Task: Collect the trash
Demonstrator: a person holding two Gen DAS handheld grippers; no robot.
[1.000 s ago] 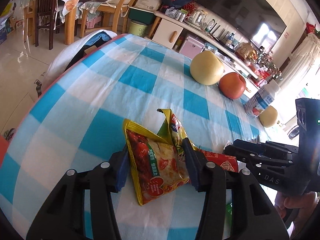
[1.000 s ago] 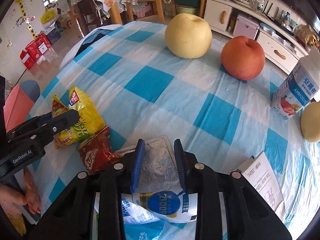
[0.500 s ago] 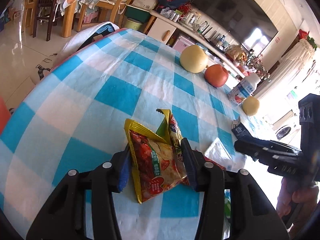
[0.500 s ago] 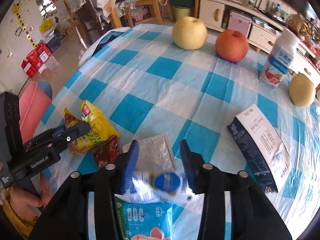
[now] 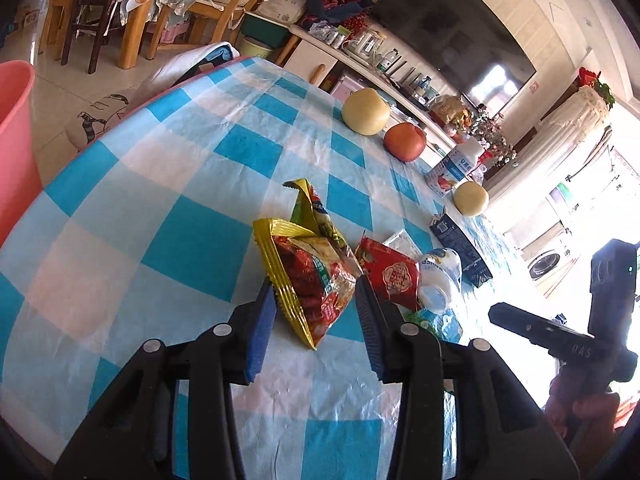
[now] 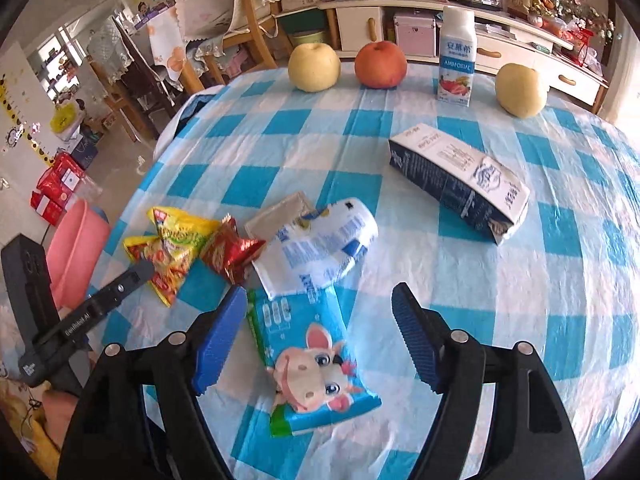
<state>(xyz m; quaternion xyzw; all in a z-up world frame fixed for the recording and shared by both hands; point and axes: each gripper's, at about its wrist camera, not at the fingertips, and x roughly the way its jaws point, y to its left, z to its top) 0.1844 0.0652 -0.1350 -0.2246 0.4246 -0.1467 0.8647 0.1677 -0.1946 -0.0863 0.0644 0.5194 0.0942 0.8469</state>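
L gripper (image 5: 316, 312) pinches yellow snack bag (image 5: 308, 276), frame centre. R gripper (image 6: 320, 328) spread wide, empty, over cow-print wrapper (image 6: 312, 364), lower centre.

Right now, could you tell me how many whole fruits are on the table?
3, all along the far edge: a pale yellow one on the left, a red one beside it, and another pale yellow one right of the upright drink bottle. None looks hidden.

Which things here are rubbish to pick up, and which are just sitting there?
Rubbish:
yellow snack bag
red wrapper
white-blue pouch
cow wrapper
silver packet
flattened carton

Just sitting:
two pears
apple
yogurt bottle
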